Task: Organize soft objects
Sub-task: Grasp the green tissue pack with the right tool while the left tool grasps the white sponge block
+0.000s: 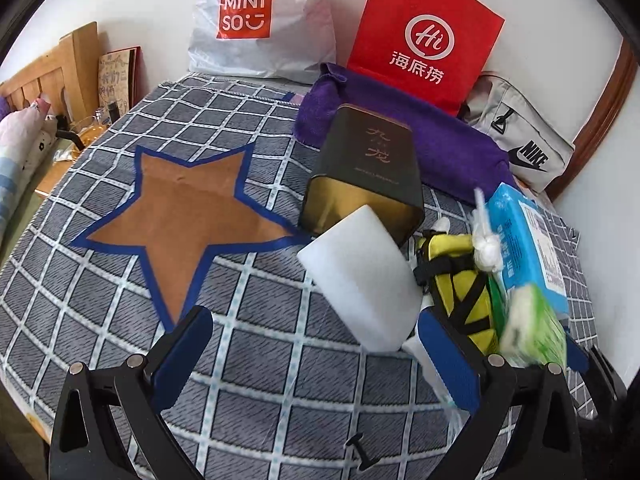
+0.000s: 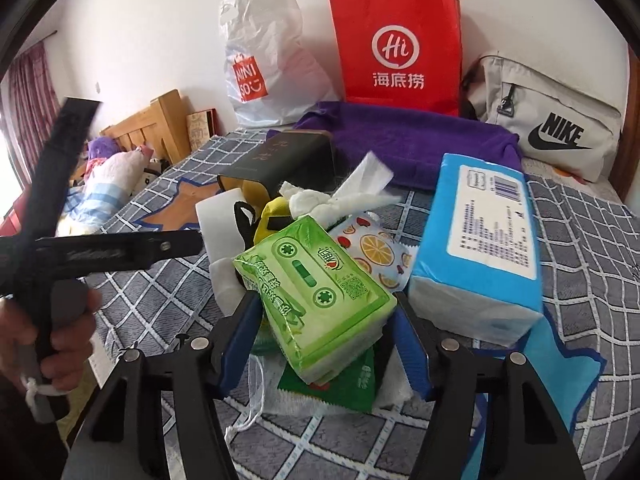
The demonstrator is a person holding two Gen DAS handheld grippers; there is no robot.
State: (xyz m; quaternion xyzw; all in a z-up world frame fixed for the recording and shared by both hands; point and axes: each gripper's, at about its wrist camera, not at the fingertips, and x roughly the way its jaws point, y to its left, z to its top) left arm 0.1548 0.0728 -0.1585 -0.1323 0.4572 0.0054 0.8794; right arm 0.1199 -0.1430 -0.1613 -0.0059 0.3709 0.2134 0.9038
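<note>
My right gripper (image 2: 324,344) is shut on a green tissue pack (image 2: 316,296), held tilted above a flat green packet (image 2: 340,388) and a white cloth. The pack also shows blurred in the left wrist view (image 1: 536,332). My left gripper (image 1: 316,356) is open and empty over the checked cloth. A white sponge block (image 1: 360,276) lies just ahead of it, next to a yellow pouch (image 1: 460,280). A blue tissue pack (image 2: 480,248), an orange-print packet (image 2: 376,248) and crumpled white tissue (image 2: 340,196) lie in the pile. A brown star mat (image 1: 188,216) lies to the left.
A dark open tin (image 1: 364,168) lies on its side behind the sponge. A purple towel (image 2: 412,140), a red paper bag (image 2: 396,48), a white plastic bag (image 2: 264,60) and a grey Nike bag (image 2: 552,120) stand at the back. A wooden headboard (image 2: 156,124) is far left.
</note>
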